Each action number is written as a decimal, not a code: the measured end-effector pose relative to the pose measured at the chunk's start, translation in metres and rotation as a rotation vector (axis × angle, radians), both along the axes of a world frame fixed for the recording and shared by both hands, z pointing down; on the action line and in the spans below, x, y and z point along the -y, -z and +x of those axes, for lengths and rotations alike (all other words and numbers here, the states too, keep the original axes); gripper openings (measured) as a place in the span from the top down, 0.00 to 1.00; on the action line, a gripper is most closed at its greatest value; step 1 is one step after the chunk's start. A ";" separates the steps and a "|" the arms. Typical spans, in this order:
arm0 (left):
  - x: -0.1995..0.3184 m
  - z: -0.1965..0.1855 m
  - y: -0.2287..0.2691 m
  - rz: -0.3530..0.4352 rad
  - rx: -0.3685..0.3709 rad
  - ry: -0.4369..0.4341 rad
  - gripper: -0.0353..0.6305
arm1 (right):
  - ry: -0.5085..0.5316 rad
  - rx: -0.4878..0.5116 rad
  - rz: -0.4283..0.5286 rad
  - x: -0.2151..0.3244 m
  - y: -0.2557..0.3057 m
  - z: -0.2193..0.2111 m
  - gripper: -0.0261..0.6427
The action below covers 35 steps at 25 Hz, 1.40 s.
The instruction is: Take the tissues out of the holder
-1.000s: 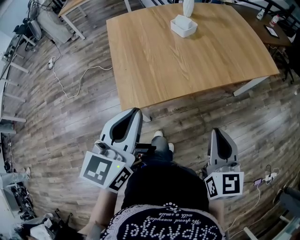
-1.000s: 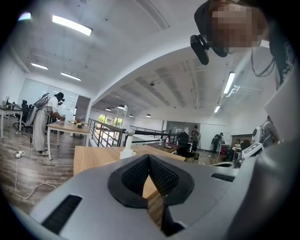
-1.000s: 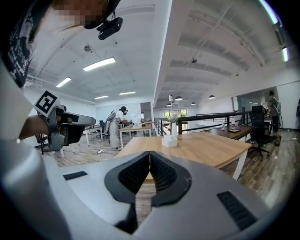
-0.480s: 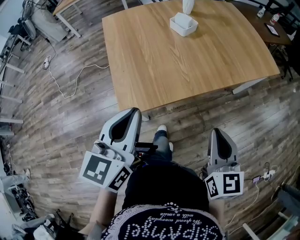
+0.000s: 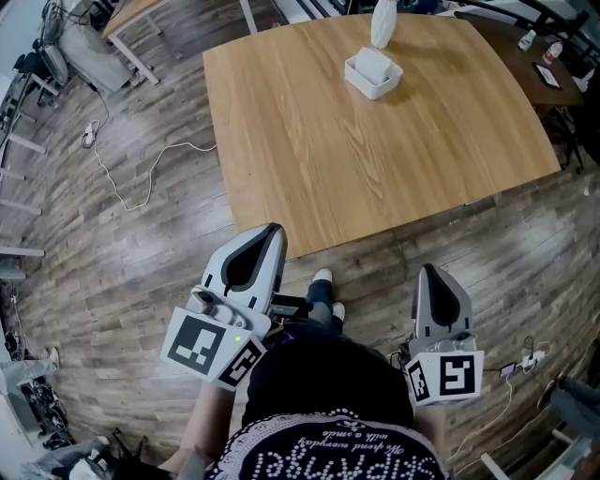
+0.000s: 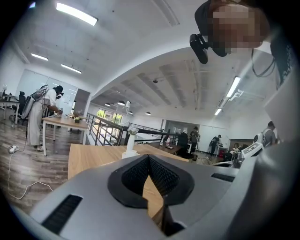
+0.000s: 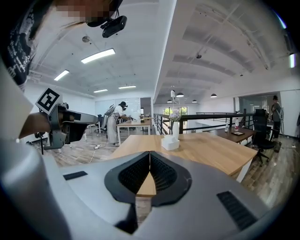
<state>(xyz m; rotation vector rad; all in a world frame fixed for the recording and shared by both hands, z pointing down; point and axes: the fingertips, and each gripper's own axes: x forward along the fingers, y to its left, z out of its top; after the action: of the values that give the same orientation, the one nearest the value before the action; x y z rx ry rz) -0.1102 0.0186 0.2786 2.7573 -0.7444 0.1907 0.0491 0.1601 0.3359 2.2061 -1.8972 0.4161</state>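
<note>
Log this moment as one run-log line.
left gripper: shut, empty | right gripper: shut, empty | tissues: in holder, far side of table | task: tissues not yet touched

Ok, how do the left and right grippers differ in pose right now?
The left gripper tilts inward, its tip at the near corner of the table; the right gripper points straight ahead, its tip over floor short of the table. Both are shut, empty and far from the tissue holder.
</note>
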 end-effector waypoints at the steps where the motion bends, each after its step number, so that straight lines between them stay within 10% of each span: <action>1: 0.005 0.001 0.001 -0.001 -0.003 0.000 0.94 | 0.002 -0.004 -0.001 0.005 0.001 0.001 0.94; 35: 0.064 0.021 -0.017 -0.051 -0.016 -0.017 0.94 | -0.024 -0.020 -0.015 0.060 -0.007 0.024 0.94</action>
<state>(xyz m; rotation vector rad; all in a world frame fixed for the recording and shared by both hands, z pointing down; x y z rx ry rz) -0.0889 -0.0453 0.2957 2.7143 -0.7022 0.1881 0.0729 0.1004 0.3430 2.2172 -1.8539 0.4094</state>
